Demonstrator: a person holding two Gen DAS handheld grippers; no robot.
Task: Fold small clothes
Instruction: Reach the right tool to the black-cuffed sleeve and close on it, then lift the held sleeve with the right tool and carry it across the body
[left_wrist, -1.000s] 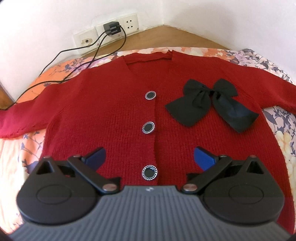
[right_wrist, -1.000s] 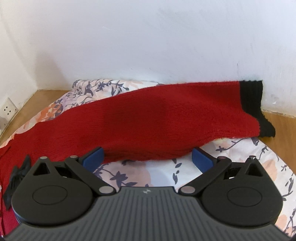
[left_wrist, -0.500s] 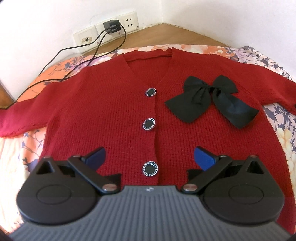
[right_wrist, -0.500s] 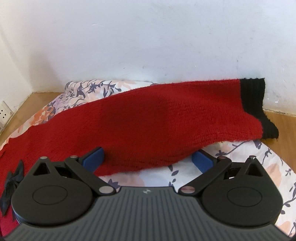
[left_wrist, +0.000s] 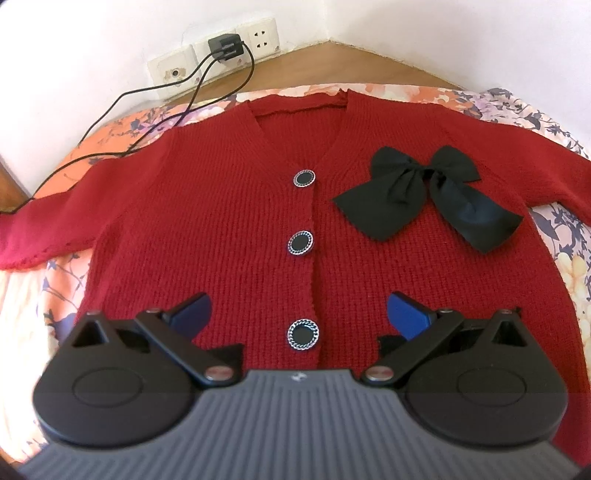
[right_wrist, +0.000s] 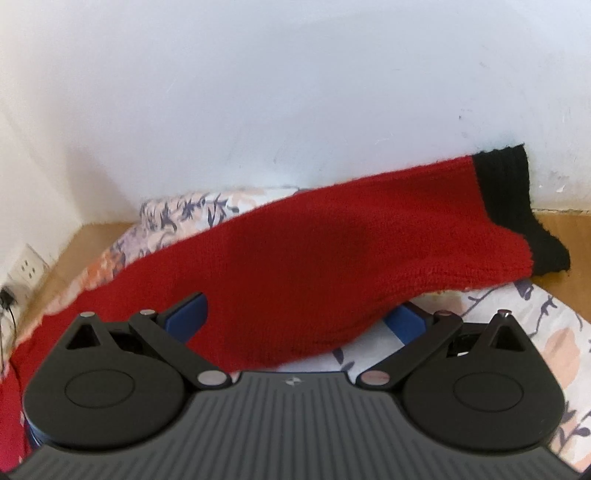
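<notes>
Open room above the spread cardigan; walls crowd its far edges.
Charger cables (left_wrist: 155, 110) trail across the bed's (left_wrist: 29, 295) left corner; the sleeve cuff (right_wrist: 509, 210) rests against the wall (right_wrist: 295, 92).

No readable text from here.
I make out only a small emblem on each gripper housing, too tiny to read.

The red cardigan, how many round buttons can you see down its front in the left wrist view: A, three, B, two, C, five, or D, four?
A: the red cardigan shows three round black buttons with silver rims down its closed front, a top button, a middle button and a bottom button, the last lying between the open fingers of the left gripper.
</notes>
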